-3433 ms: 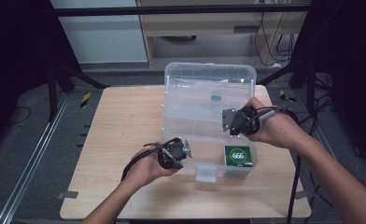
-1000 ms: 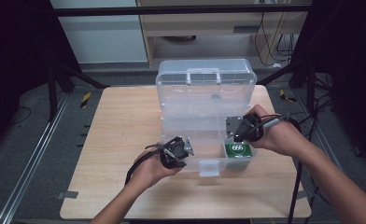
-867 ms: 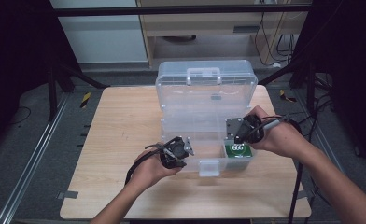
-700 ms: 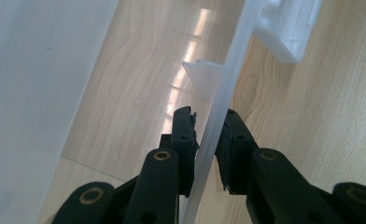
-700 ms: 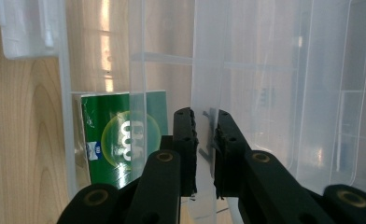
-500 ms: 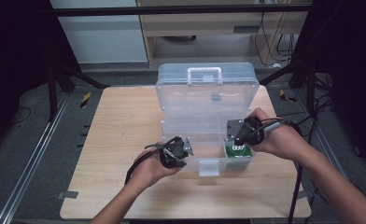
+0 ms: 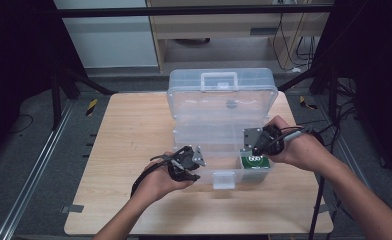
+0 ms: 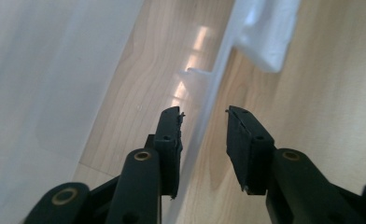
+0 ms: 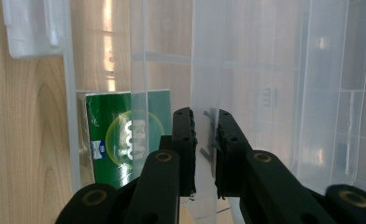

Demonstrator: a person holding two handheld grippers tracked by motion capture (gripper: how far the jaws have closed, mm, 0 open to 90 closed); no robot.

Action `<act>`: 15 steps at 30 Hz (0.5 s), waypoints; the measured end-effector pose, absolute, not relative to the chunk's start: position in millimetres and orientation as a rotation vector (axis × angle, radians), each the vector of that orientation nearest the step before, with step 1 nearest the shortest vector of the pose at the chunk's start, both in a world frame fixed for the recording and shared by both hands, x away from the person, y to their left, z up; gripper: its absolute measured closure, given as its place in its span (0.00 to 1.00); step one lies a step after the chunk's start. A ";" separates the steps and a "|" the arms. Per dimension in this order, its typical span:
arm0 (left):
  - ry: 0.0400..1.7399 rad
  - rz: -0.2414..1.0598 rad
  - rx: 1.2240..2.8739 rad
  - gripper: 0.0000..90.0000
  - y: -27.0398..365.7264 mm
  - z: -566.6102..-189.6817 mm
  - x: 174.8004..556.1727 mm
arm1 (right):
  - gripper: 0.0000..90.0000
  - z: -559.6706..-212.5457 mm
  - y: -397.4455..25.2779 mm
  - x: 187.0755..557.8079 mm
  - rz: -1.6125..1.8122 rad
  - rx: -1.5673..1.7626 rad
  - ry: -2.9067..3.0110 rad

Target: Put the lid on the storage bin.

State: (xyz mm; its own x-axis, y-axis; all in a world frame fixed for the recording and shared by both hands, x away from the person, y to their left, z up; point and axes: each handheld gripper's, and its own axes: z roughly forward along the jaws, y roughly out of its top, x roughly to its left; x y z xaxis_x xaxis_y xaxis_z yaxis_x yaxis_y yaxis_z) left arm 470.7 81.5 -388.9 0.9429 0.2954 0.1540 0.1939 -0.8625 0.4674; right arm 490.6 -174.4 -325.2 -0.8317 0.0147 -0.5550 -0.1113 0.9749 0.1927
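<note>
A clear plastic storage box (image 7: 200, 176) stands mid-table with its lid (image 7: 221, 95) tipped up, handle on top. A green packet (image 7: 255, 161) lies in the front right corner of the box, also seen through the clear wall as the green packet (image 9: 125, 140). My right gripper (image 7: 248, 143) is at the lid's right side; in its own view my right gripper (image 9: 204, 116) is shut on a thin clear lid edge (image 9: 203, 70). My left gripper (image 7: 199, 160) is at the box's front left; the left gripper (image 8: 203, 116) stands open with the box's rim (image 8: 204, 100) between its jaws.
The box's white front latch (image 7: 224, 180) hangs toward the person, also seen as the latch (image 8: 265, 37). The wooden table (image 7: 129, 130) has bare room left of the box. A metal rail (image 7: 34, 170) and dark frame legs flank the table.
The lid has swung forward and down over the box, carried by my right gripper, which has sunk toward the green packet. The left gripper has stayed at the front rim.
</note>
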 end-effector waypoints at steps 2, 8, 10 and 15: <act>0.348 0.280 2.591 0.75 87.2 -379.1 466.0 | 0.89 -325.3 -174.2 490.5 0.292 -0.068 2.536; 0.358 0.338 2.490 0.77 101.5 -346.6 456.4 | 0.89 -325.6 -174.5 490.6 0.301 -0.066 2.532; 0.377 0.366 2.467 0.84 105.7 -338.7 457.7 | 0.89 -325.8 -174.8 490.2 0.302 -0.062 2.532; 0.454 0.418 2.428 0.93 122.0 -317.4 472.2 | 0.89 -326.1 -175.0 489.2 0.299 -0.059 2.527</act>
State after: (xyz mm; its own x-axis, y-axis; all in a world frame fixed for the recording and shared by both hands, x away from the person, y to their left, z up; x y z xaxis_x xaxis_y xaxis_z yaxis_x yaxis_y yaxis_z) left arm 472.2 122.0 -317.4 0.8905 0.4160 0.1843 0.2175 -0.7450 0.6306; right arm 489.2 -175.0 -326.1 -0.8265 0.0240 -0.5624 -0.1080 0.9738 0.2002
